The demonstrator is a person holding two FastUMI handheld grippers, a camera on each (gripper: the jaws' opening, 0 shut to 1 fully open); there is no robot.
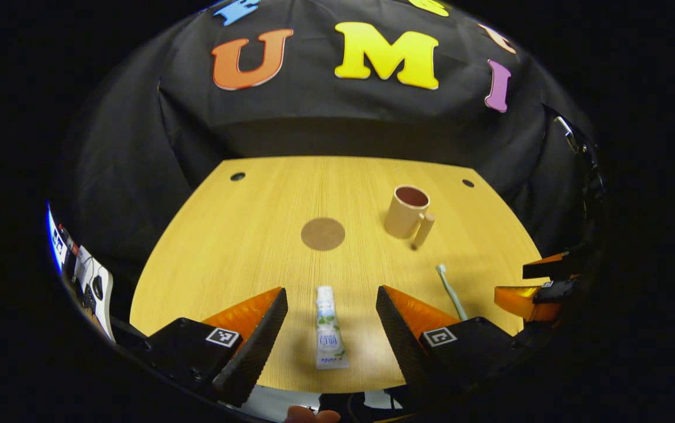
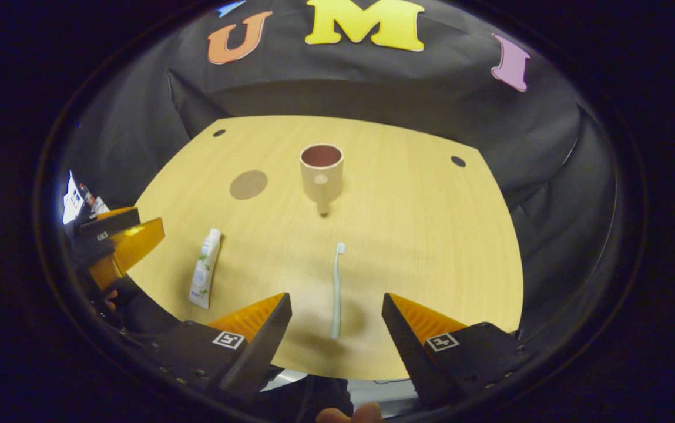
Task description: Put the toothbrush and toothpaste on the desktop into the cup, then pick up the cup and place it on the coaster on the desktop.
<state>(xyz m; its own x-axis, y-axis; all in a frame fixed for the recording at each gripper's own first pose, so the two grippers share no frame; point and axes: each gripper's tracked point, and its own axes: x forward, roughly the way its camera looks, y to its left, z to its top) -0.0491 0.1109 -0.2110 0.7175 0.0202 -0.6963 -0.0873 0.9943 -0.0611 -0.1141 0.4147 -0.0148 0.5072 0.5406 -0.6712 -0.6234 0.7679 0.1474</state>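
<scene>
Both hand-held grippers are held spread above the table [image 1: 243, 235], the left hand-held gripper [image 1: 331, 305] over the toothpaste [image 1: 328, 329], the right hand-held gripper [image 2: 336, 308] over the toothbrush [image 2: 336, 291].

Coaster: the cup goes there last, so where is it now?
In the left gripper view the coaster lies bare mid-desktop, left of the cup and beyond the toothpaste.

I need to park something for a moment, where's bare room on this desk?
Bare wood lies right of the cup and toothbrush, out to the desk edge, and behind the coaster. It is tighter at the near edge, where toothpaste, toothbrush and both open grippers sit.
</scene>
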